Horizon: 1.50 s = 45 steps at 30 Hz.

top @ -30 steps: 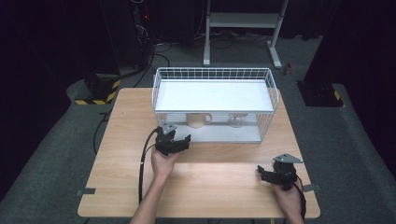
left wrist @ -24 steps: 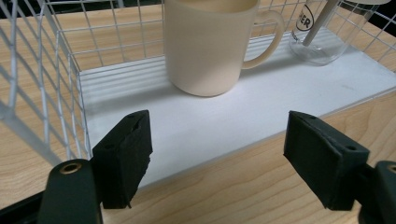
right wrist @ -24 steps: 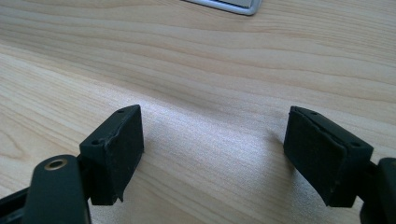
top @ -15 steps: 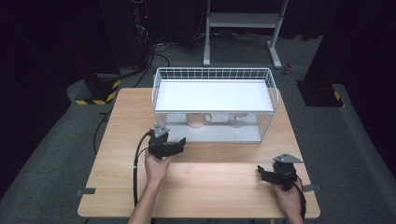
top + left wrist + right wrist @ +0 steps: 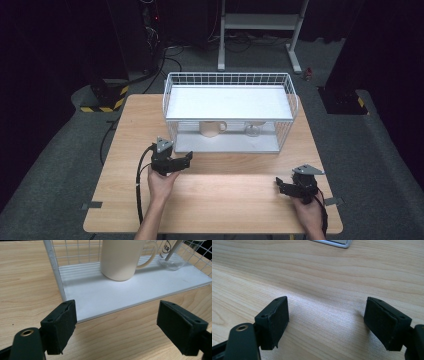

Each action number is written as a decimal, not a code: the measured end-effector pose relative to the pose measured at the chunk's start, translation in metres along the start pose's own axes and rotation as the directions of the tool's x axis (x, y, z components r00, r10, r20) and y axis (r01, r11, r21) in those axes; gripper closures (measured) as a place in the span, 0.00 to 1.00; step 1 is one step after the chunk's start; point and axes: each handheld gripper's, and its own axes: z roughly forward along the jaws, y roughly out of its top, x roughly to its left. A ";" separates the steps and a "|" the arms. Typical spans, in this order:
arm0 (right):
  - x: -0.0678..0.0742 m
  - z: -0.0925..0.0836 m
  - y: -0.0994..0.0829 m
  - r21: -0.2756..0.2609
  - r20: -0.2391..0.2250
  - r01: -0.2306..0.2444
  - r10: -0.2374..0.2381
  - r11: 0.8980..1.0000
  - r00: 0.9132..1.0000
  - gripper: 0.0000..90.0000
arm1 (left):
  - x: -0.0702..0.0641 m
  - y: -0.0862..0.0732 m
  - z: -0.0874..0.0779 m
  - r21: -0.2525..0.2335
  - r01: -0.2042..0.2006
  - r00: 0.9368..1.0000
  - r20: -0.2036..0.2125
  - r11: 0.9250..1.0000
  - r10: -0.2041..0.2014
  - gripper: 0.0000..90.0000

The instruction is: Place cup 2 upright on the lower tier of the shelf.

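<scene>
Standing upright inside white wire rack [image 5: 230, 90], cream mug [image 5: 122, 258].

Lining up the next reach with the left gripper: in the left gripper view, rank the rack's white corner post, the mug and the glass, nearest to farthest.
1. Corner post of the rack: nearest, left of centre, just beyond the left gripper.
2. Mug: centre, on the rack's lower shelf.
3. Glass: farthest, right of the mug, at the back.
</scene>
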 end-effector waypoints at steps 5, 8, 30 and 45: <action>0.000 0.000 0.000 0.000 0.000 0.000 0.000 1.000 1.000 0.23 | 0.002 -0.003 -0.005 0.008 -0.005 1.000 -0.006 1.000 0.005 0.17; 0.000 0.000 0.000 0.000 0.000 0.000 0.000 1.000 1.000 0.23 | 0.003 -0.003 -0.009 0.001 0.001 1.000 -0.001 1.000 -0.001 0.17; 0.000 0.000 0.000 0.000 0.000 0.000 0.000 1.000 1.000 0.23 | 0.007 -0.024 -0.029 -0.001 0.028 0.999 -0.041 1.000 -0.028 0.17; 0.000 0.000 0.000 0.000 0.000 0.000 0.000 1.000 1.000 0.22 | 0.009 -0.042 -0.034 0.040 0.017 0.999 -0.049 0.999 -0.015 0.17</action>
